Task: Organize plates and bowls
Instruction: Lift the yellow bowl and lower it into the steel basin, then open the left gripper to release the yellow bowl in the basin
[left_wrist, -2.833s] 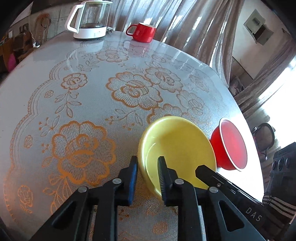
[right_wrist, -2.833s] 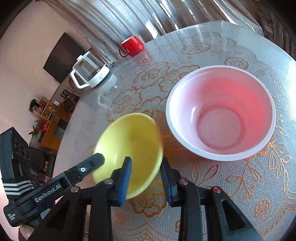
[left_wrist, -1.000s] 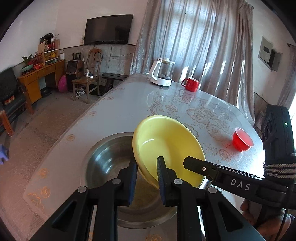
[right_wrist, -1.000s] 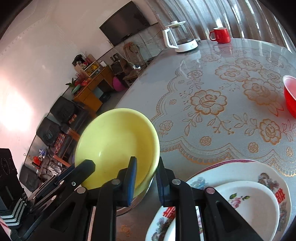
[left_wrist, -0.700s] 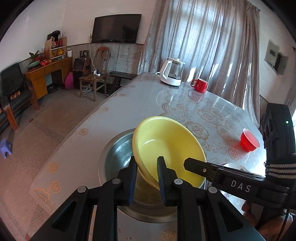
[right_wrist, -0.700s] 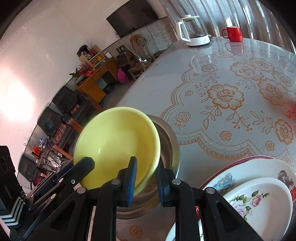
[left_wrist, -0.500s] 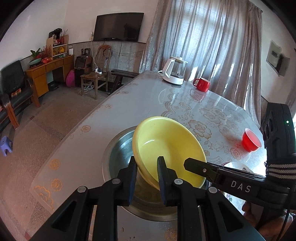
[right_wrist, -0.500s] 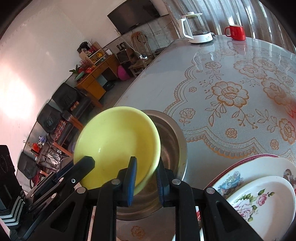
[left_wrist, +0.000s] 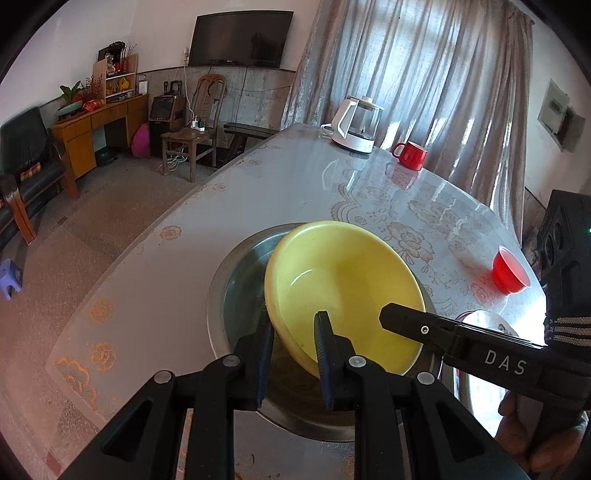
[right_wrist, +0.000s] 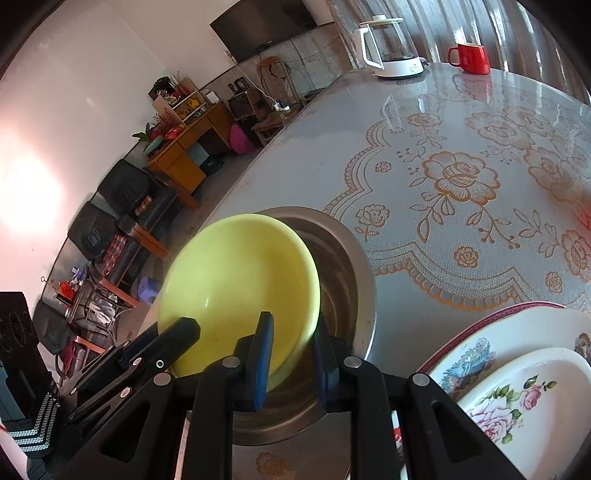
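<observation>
A yellow bowl (left_wrist: 343, 284) is held by both grippers at opposite rims, over a steel basin (left_wrist: 236, 273) on the table. My left gripper (left_wrist: 293, 354) is shut on the bowl's near rim. My right gripper (right_wrist: 291, 350) is shut on the bowl's (right_wrist: 236, 280) other rim, with the basin (right_wrist: 347, 266) behind and under it. The bowl is tilted and sits low inside the basin; whether it touches the bottom is hidden. A red bowl (left_wrist: 509, 271) stands further right on the table.
A large patterned plate (right_wrist: 476, 354) with a smaller floral plate (right_wrist: 524, 391) on it lies right of the basin. A white kettle (left_wrist: 356, 125) and red mug (left_wrist: 410, 155) stand at the far end. The table edge runs along the left.
Both grippers carried the yellow bowl from beside the red bowl over to the steel basin, then lowered it toward the basin over the last second.
</observation>
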